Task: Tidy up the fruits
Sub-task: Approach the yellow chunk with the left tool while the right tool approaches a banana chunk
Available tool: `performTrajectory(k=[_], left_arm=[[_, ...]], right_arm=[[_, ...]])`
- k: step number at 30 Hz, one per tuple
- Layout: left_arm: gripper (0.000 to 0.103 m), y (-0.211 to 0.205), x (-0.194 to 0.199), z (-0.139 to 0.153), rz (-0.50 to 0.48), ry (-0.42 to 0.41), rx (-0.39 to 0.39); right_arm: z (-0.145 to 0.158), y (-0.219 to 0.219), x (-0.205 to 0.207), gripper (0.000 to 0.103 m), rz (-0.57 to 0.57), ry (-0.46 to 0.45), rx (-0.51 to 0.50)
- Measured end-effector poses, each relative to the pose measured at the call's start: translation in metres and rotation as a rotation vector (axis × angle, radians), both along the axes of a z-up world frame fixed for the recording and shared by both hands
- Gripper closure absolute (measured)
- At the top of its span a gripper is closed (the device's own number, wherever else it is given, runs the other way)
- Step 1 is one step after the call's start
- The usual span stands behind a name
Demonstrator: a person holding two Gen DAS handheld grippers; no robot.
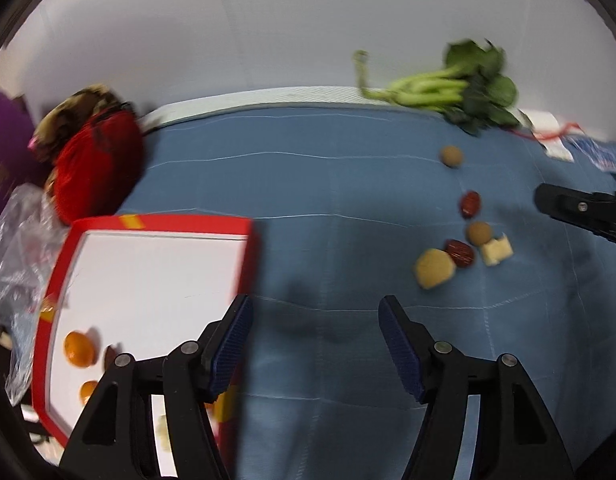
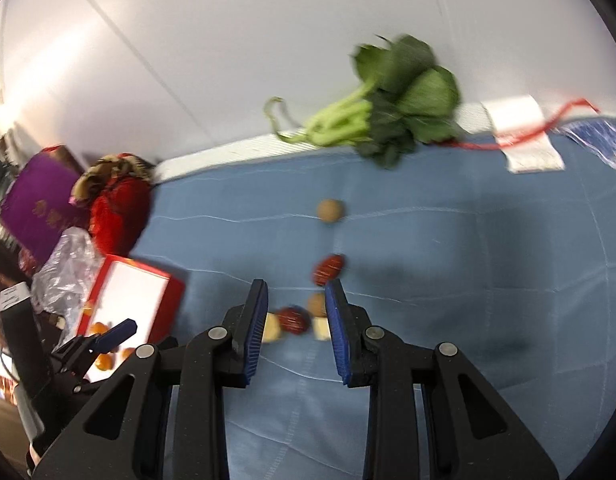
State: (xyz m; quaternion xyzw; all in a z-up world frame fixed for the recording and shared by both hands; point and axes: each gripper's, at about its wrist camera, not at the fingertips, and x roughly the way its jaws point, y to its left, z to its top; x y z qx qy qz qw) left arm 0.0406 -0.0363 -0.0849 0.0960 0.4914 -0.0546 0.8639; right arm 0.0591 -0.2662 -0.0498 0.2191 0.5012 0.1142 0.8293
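A red-rimmed white tray (image 1: pixel 156 232) lies at the left of the blue cloth and holds two oranges (image 1: pixel 79 349) and a dark piece. My left gripper (image 1: pixel 315 324) is open and empty over the cloth beside the tray's right edge. Loose fruits lie to the right: red dates (image 1: pixel 471 204), brown round longans (image 1: pixel 451 157), a pale chunk (image 1: pixel 433 268) and a white piece (image 1: pixel 496 249). My right gripper (image 2: pixel 296 304) is open above this cluster, with a red date (image 2: pixel 292 320) between its fingers' line of sight. Another date (image 2: pixel 327 269) and a longan (image 2: pixel 329 211) lie beyond.
A bunch of leafy greens (image 2: pixel 383 120) lies at the cloth's far edge by the white wall. A red bag (image 1: pixel 96 168), a purple box (image 2: pixel 40 208) and clear plastic (image 1: pixel 16 256) stand left of the tray. Paper and red string (image 2: pixel 523 136) lie at the far right.
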Motion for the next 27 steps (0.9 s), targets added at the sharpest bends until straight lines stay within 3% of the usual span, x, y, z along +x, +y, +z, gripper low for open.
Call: performTrajectory(k=[5, 15, 27], left_arm=[[0.036, -0.025, 0.007, -0.015, -0.050, 0.040, 0.011], [0.036, -0.045, 0.018, -0.028, -0.127, 0.031, 0.050], [0.036, -0.046, 0.025, -0.030, -0.174, 0.048, -0.007]], right_arm=[[-0.019, -0.010, 0.001, 0.076, 0.005, 0.079, -0.043], [-0.035, -0.005, 0.004, 0.076, 0.024, 0.140, 0.034], [-0.048, 0.013, 0.010, 0.076, 0.033, 0.173, 0.009]])
